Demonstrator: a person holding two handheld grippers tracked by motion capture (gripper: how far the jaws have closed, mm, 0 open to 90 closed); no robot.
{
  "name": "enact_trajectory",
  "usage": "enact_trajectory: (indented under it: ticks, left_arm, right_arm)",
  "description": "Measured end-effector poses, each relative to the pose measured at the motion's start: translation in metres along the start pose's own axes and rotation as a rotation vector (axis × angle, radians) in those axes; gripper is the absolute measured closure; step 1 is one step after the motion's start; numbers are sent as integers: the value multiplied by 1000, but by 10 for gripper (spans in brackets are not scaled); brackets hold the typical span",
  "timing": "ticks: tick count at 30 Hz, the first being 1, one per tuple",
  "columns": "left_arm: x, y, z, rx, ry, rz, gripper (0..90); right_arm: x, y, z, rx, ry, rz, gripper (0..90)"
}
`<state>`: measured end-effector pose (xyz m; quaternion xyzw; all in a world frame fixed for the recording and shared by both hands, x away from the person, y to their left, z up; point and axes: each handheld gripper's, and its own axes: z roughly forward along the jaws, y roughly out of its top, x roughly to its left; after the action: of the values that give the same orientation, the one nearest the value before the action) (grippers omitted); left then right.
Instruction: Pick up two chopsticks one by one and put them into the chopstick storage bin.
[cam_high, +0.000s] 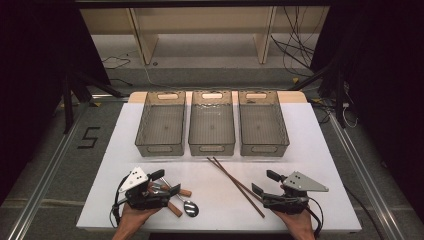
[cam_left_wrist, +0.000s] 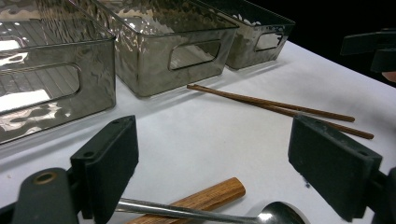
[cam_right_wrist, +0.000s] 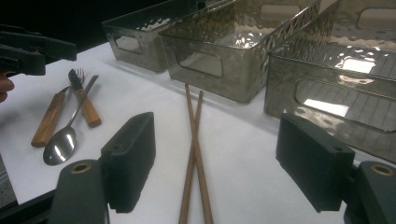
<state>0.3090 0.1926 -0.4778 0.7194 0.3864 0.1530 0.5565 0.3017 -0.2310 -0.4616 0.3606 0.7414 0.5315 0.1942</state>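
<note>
Lying on the white counter (cam_high: 310, 150) between the two hands, the pair of long brown wooden chopsticks (cam_high: 236, 180) has its long axis on a diagonal in the high view: the far ends point toward the middle of three smoky translucent plastic bins (cam_high: 211, 122), the near ends toward the person's right. The right claw (cam_high: 267, 183) hovers just beside those near ends with its jaws apart and nothing between the pads; the right gripper view looks along the sticks, which cross over each other partway down their length, a detail the high view is too small to give. The left claw (cam_high: 166, 181) also stands apart, holding nothing, over a cluster of cutlery: a steel spoon (cam_high: 190, 207), a fork and a knife with wooden handles (cam_high: 176, 209). From above, the left hand covers much of that cluster; the right gripper view lays it out plainly, spoon bowl nearest, handles side by side. The left gripper view shows the spoon's stem crossing one wooden handle (cam_left_wrist: 205, 197) just below its jaws.
</note>
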Motion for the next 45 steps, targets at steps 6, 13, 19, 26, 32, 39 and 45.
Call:
enact_trajectory:
  ticks: [6, 13, 19, 26, 32, 39, 45]
  left_arm:
    - [0, 0, 1, 5, -3, 0, 158]
    - [0, 0, 1, 8, 0, 1, 158]
    - [-1, 0, 2, 13, 0, 4, 158]
    - [0, 0, 1, 9, 9, -6, 158]
    - [0, 0, 1, 9, 10, -5, 158]
    - [1, 0, 1, 8, 13, -4, 158]
    - [1, 0, 0, 9, 12, -3, 158]
  right_arm:
    - [-1, 2, 0, 15, 4, -1, 303]
    - [-1, 9, 3, 72, 10, -28, 341]
    - [1, 21, 6, 165, -12, -100, 358]
    - [2, 38, 20, 319, -2, -124, 392]
    - [2, 43, 39, 464, -5, -125, 455]
    - [9, 42, 61, 579, -2, -153, 553]
    - [7, 40, 72, 632, 4, -150, 613]
